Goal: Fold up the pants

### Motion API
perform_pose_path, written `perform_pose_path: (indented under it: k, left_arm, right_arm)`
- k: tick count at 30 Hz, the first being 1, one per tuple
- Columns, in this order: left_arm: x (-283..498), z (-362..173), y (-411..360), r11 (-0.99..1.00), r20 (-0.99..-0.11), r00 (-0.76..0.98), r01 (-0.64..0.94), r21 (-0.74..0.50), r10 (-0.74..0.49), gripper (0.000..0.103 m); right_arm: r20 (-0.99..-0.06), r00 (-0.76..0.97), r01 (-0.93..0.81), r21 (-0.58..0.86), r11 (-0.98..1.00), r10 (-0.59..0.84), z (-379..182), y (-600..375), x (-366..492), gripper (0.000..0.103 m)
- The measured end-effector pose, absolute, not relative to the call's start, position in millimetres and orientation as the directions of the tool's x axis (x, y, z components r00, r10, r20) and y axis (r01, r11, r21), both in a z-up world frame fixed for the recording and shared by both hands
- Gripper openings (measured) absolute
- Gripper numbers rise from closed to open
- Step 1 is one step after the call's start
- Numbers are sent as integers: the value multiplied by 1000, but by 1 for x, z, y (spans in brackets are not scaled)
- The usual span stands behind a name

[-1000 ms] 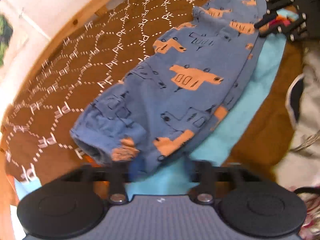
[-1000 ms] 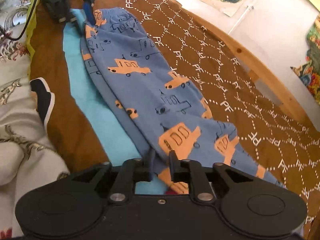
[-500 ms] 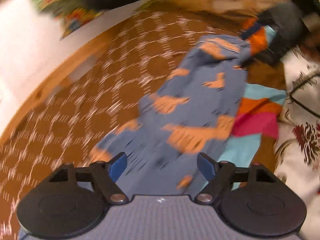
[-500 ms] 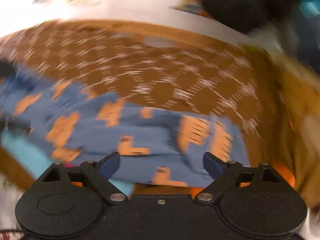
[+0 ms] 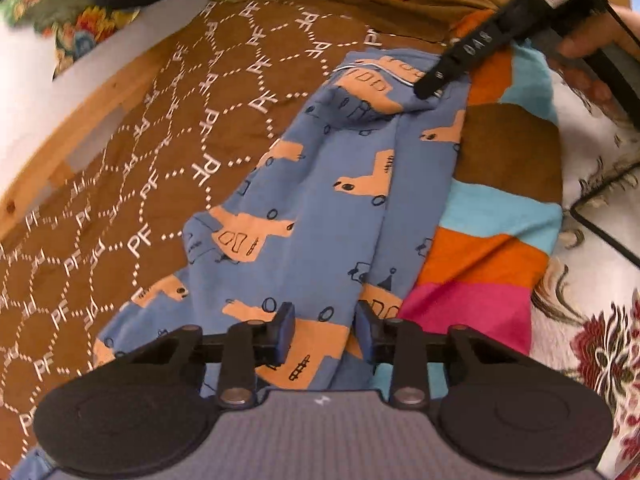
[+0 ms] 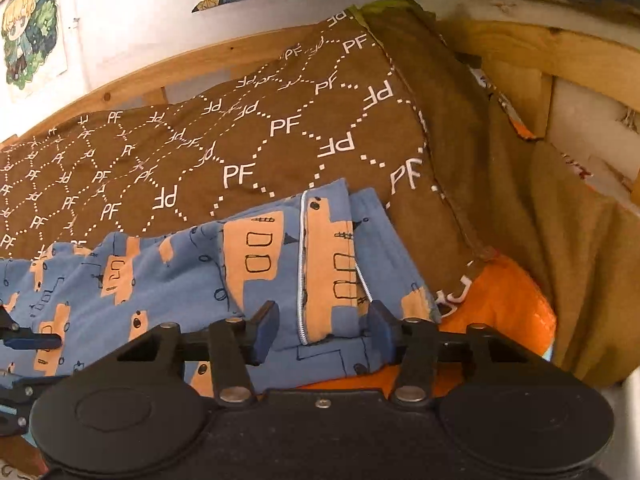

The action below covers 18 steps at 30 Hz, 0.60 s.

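Down at the lower middle of the left wrist view, the left tool (image 5: pixel 323 330) is closing, its blue pads either side of a fold of the pants (image 5: pixel 320 200) without yet pressing it. From there the pants run as a long blue strip up and to the right, their long axis slanting toward the upper right of the frame, where the right tool (image 5: pixel 430 88) meets the far end. Left of the pants lies a brown blanket (image 5: pixel 160 140) with white lettering, edged by a wooden bed frame (image 5: pixel 80 120); right of them is a striped cloth (image 5: pixel 488 256) in orange, pink and turquoise.

In the right wrist view the pants (image 6: pixel 160 280) stretch from the left edge to the lower middle, long axis nearly level. The right tool (image 6: pixel 324 330) is closing too, pads spread around the hem with its white stitching, not clamping it. Behind sit the blanket (image 6: pixel 240 140), the bed frame (image 6: pixel 180 64) and a white wall (image 6: pixel 132 12).
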<state>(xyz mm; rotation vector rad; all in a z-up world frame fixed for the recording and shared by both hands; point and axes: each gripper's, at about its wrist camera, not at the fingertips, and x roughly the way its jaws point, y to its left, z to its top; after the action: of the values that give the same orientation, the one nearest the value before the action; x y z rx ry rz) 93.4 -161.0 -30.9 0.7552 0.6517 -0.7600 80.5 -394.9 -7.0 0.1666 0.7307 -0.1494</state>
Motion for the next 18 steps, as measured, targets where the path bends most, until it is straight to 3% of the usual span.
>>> perform_pose_path:
  k: [2, 4, 5, 9, 10, 12, 13, 18]
  left_arm:
    - [98, -30, -160, 515, -755, 552, 789, 335, -354, 23]
    - [101, -28, -160, 526, -761, 547, 786, 323, -350, 5]
    - [102, -27, -159, 534, -764, 543, 784, 315, -348, 3]
    - [101, -20, -158, 543, -762, 539, 785, 300, -359, 1]
    - [100, -18, -158, 542, -759, 542, 784, 302, -361, 1]
    - [100, -15, -158, 543, -759, 540, 785, 299, -363, 1]
    - [101, -13, -157, 544, -759, 538, 786, 295, -366, 1]
    - [103, 5, -150, 546, -755, 517, 798, 254, -403, 1]
  right_arm:
    - [-676, 732, 191, 90, 977, -81, -8, -393, 83, 48]
    - [-675, 734, 189, 94, 978, -77, -8, -393, 83, 47]
    - [-674, 735, 191, 95, 977, -78, -8, -393, 83, 45]
    - [-675, 733, 216, 106, 971, -89, -10, -395, 84, 27]
    - [-673, 734, 219, 113, 969, -87, -10, -396, 84, 18]
    - [-666, 741, 219, 120, 968, -85, -9, -397, 83, 12]
    - [-659, 747, 217, 119, 969, -87, -7, -396, 82, 2]
    - [-612, 778, 226, 59, 972, -143, 16, -398, 75, 2]
